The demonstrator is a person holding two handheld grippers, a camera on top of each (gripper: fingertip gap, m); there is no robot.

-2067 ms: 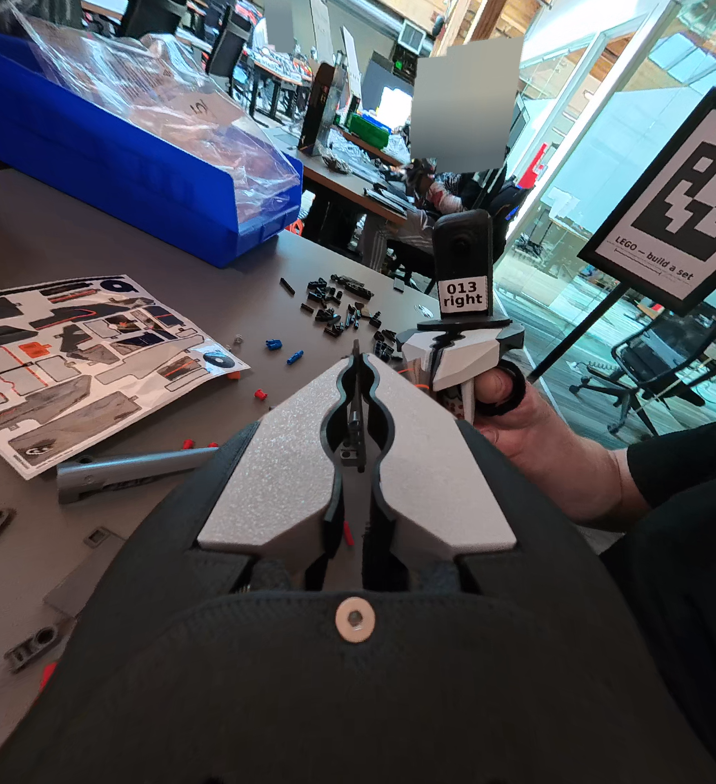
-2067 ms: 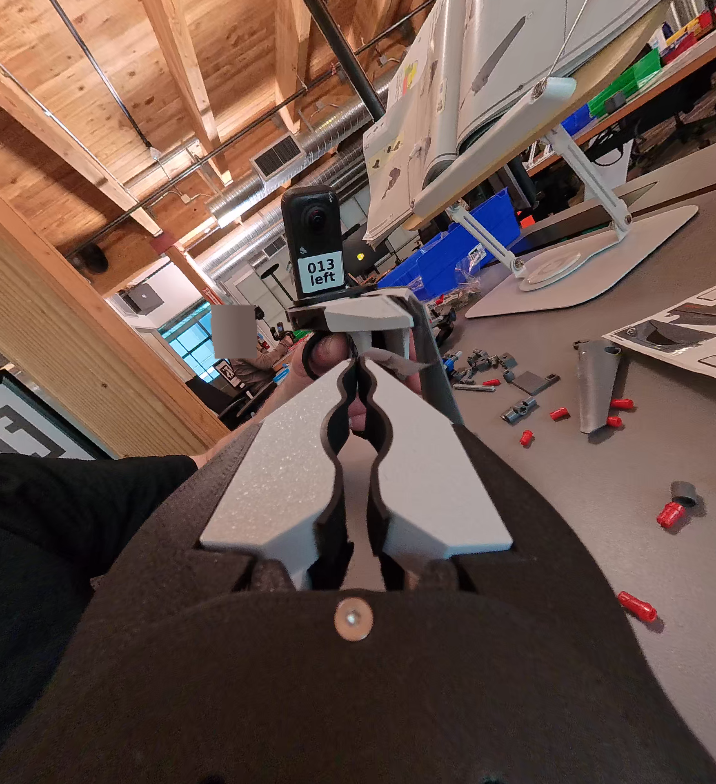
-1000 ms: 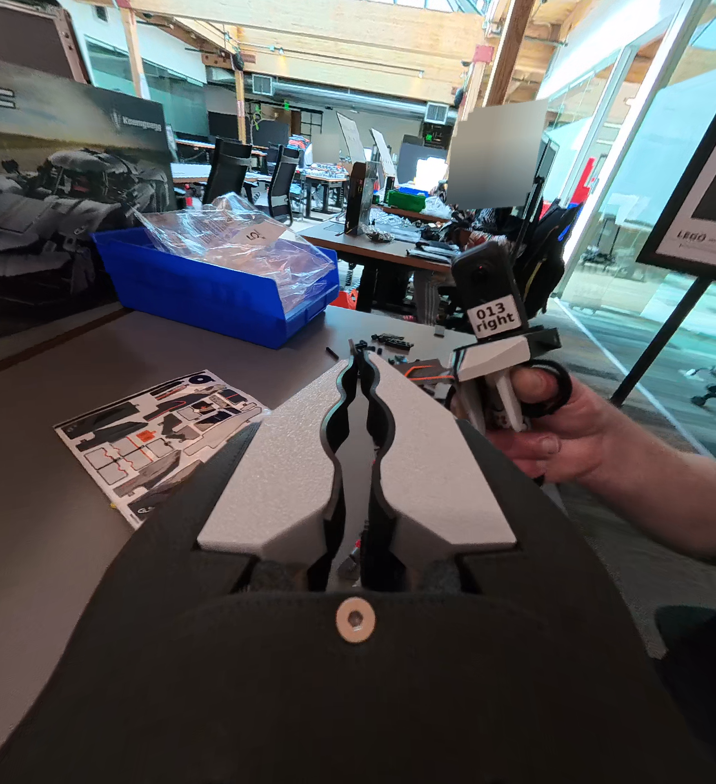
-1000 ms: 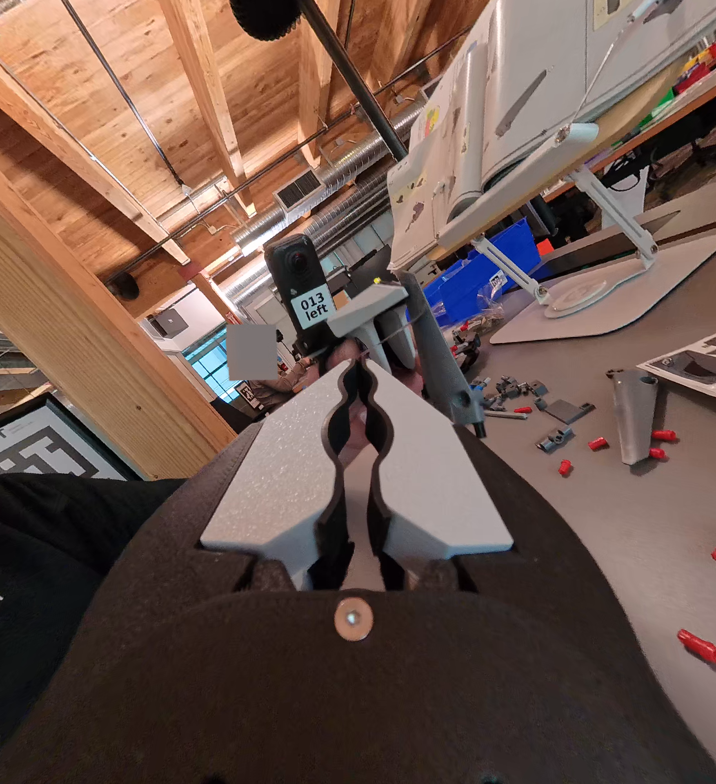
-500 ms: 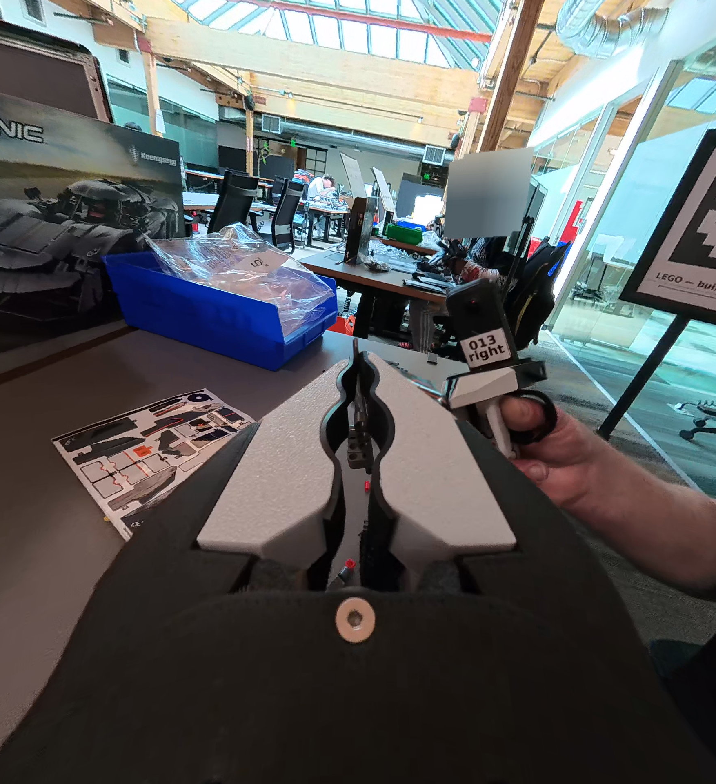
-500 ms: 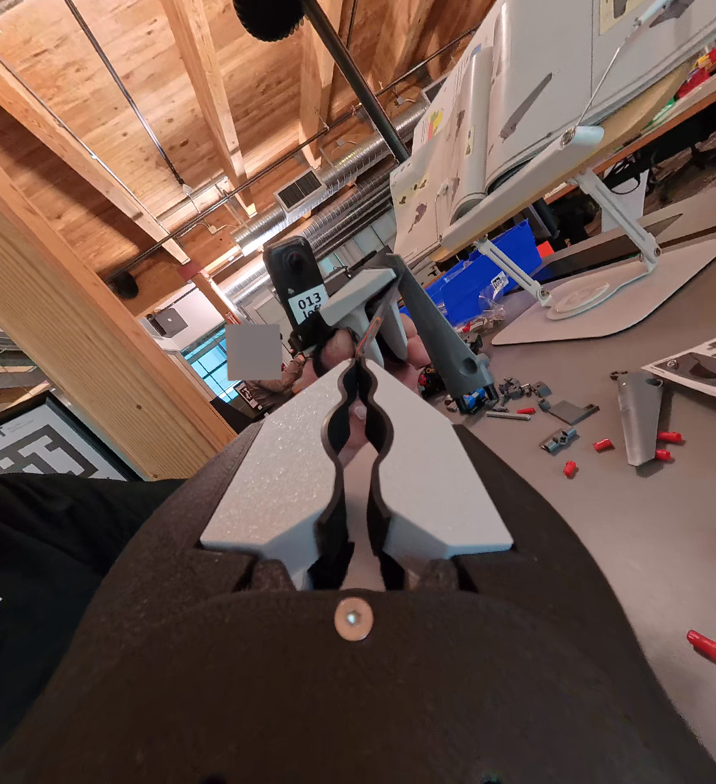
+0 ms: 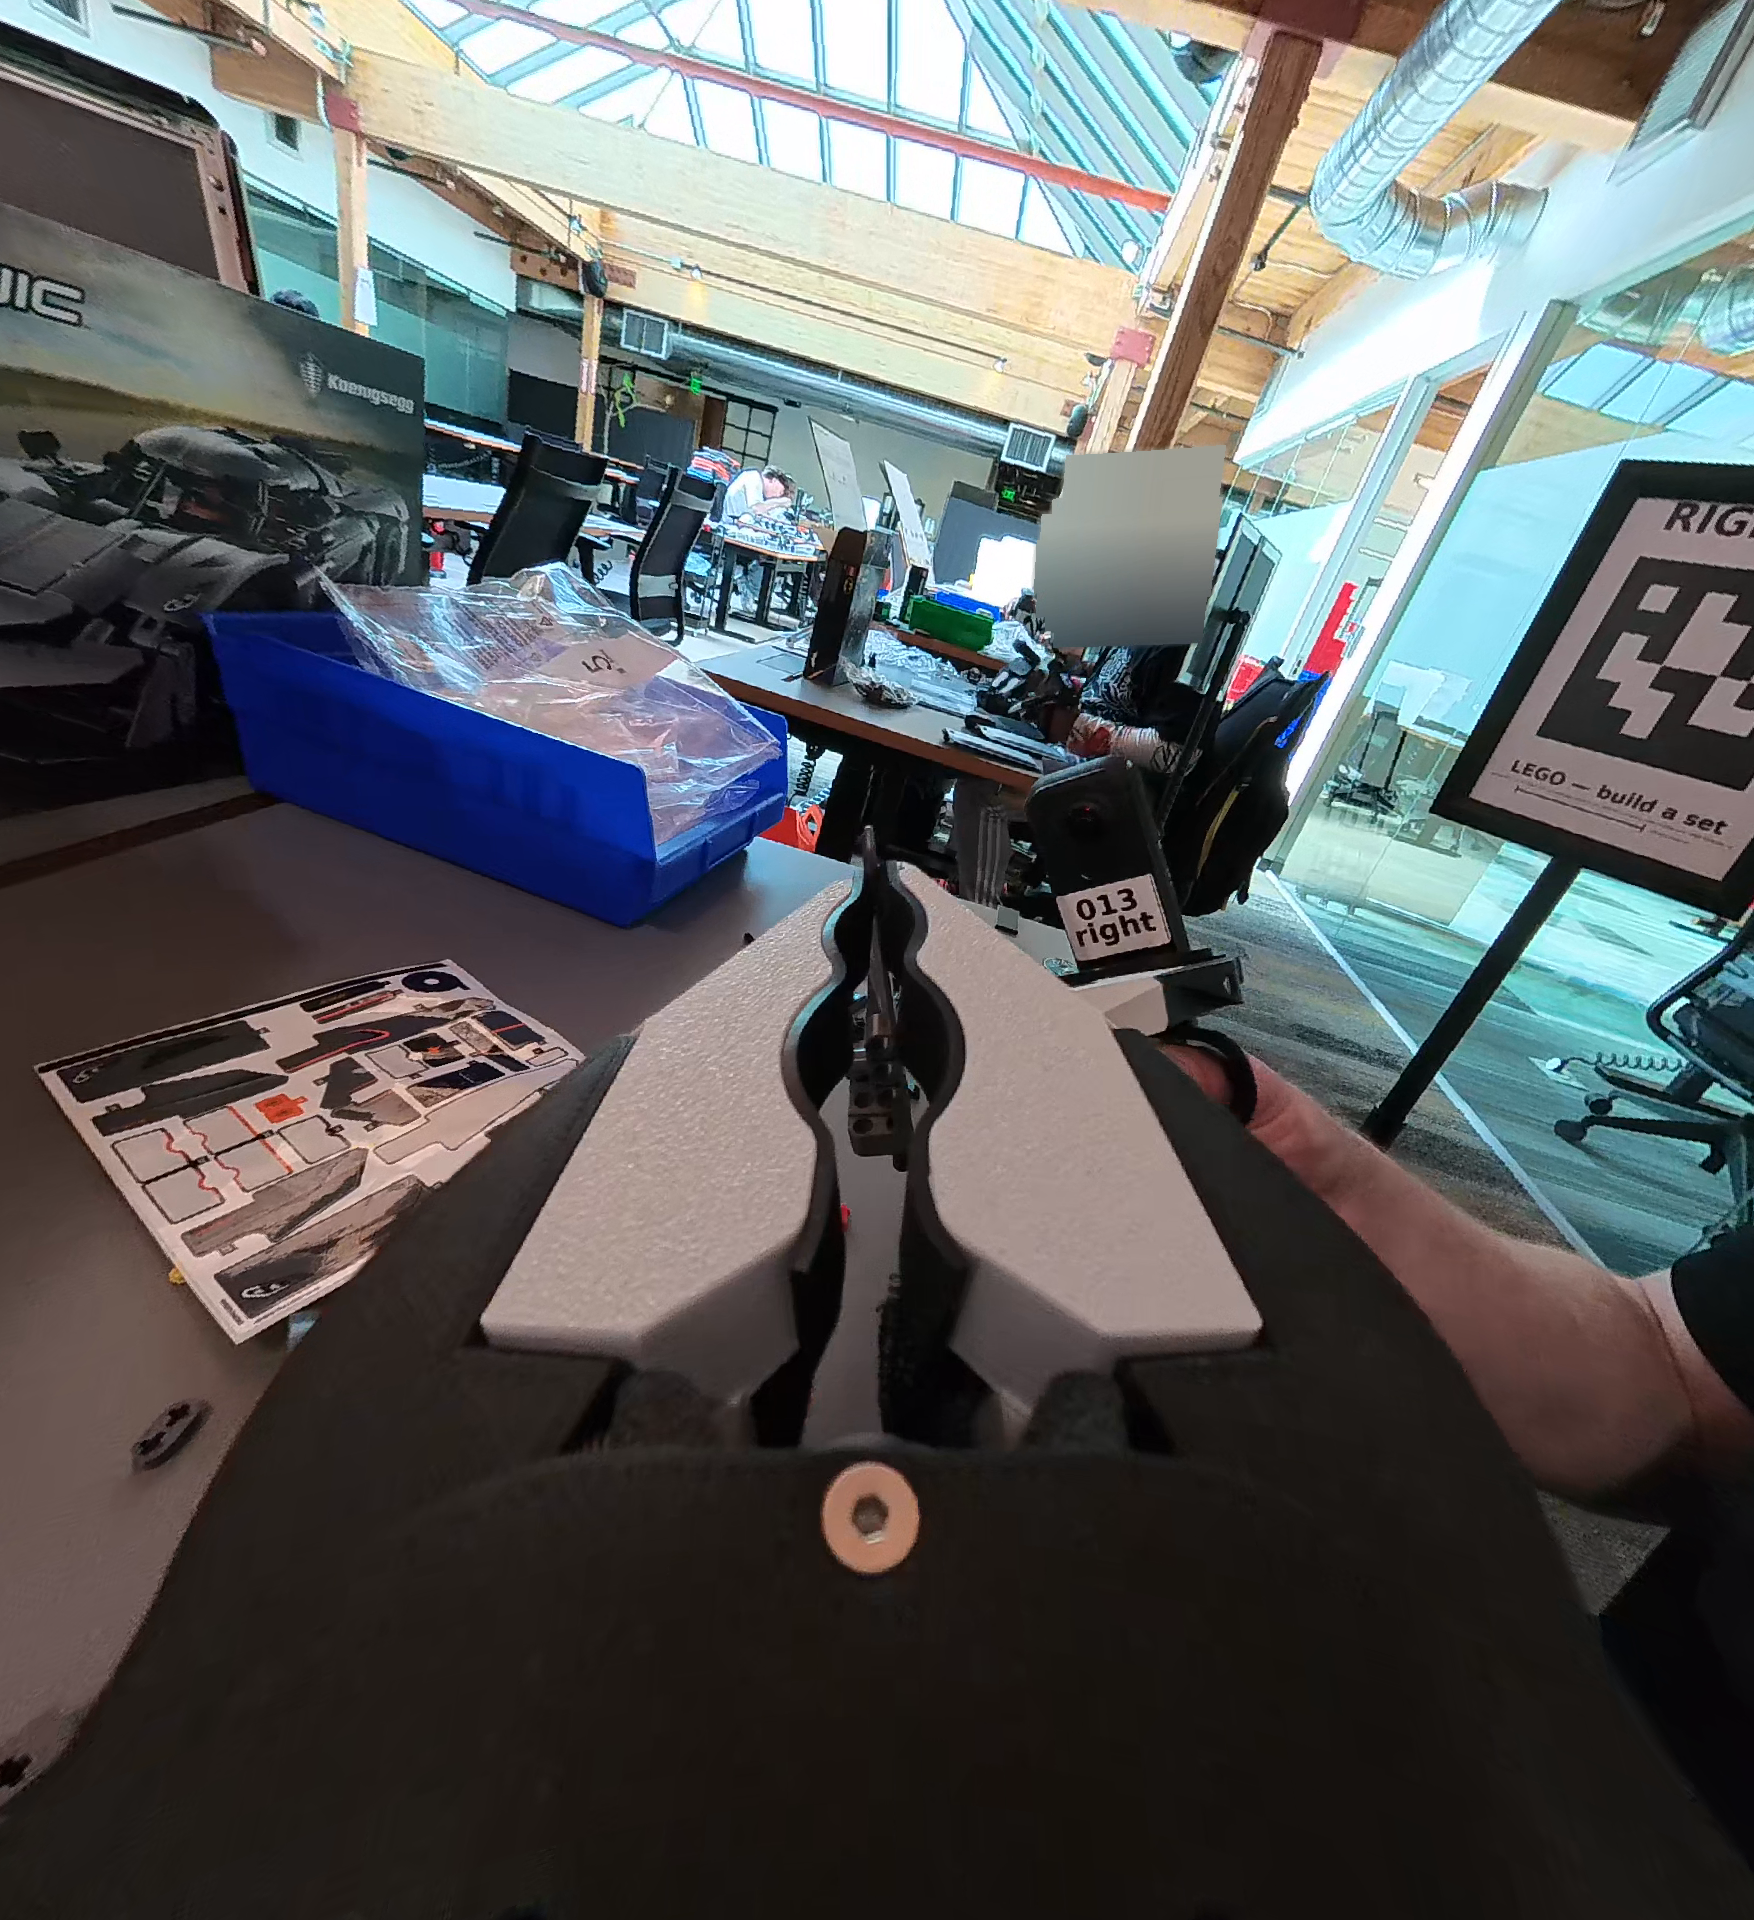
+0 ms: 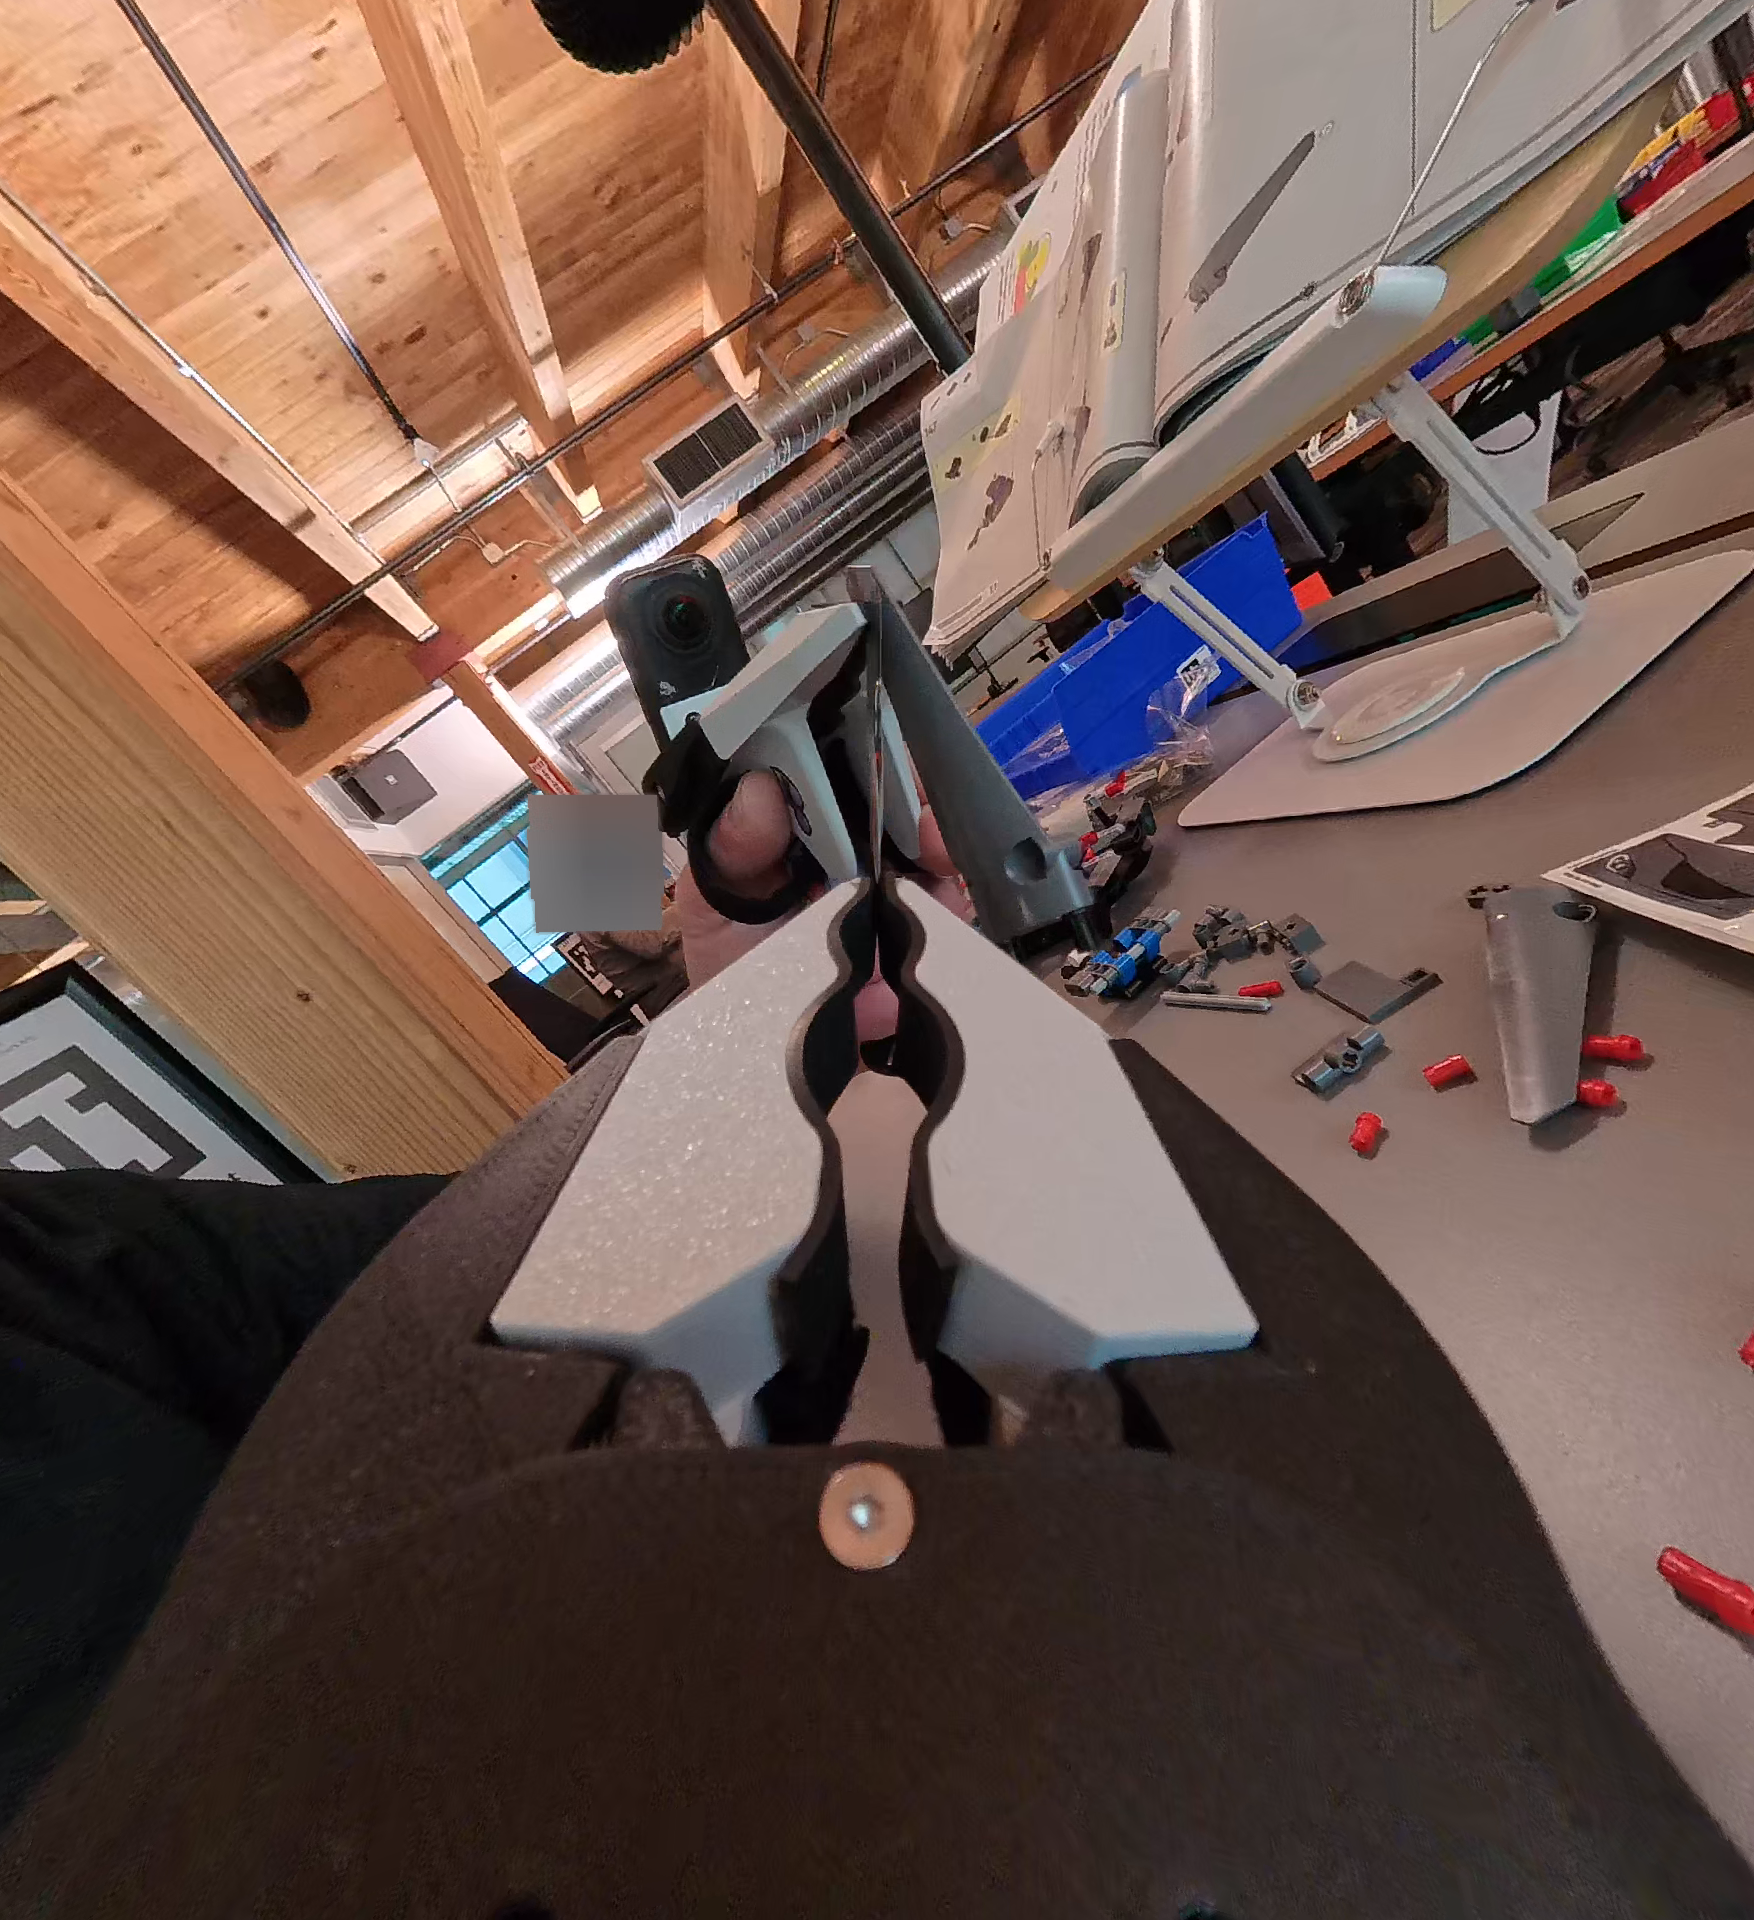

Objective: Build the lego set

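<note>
- Left gripper [image 7: 878,883]: fingers are pinching a long grey LEGO panel [image 8: 966,800] edge-on; it is being held lifted above the grey table [image 7: 42,1351]. In the right wrist view the panel is slanting down to its wider end, which has a round hole.
- Right gripper [image 8: 878,899]: fingers are pressing almost together; whether anything thin is sitting between the tips cannot be told. It is being held off the table, pointing toward the left gripper.
- A hand [image 7: 1309,1143] is gripping the right gripper's handle, with a finger through its black ring.
- Second grey LEGO panel [image 8: 1533,1008]: lying flat on the table, with red pins [image 8: 1611,1047] just beside it.
- Small blue-and-grey subassembly [image 8: 1117,961]: resting on the table below the lifted panel, near loose grey connectors [image 8: 1342,1060].
- More red pins [image 8: 1714,1605] are lying scattered toward the near table edge.
- Sticker sheet [image 7: 301,1122]: lying flat on the table.
- Blue bin [image 7: 457,769]: sitting behind the sheet, holding clear plastic bags [image 7: 561,665].
- Instruction booklet [image 8: 1268,208]: lying open on a white tilted stand [image 8: 1475,665].
- Set box [image 7: 125,540]: standing upright behind the bin.
</note>
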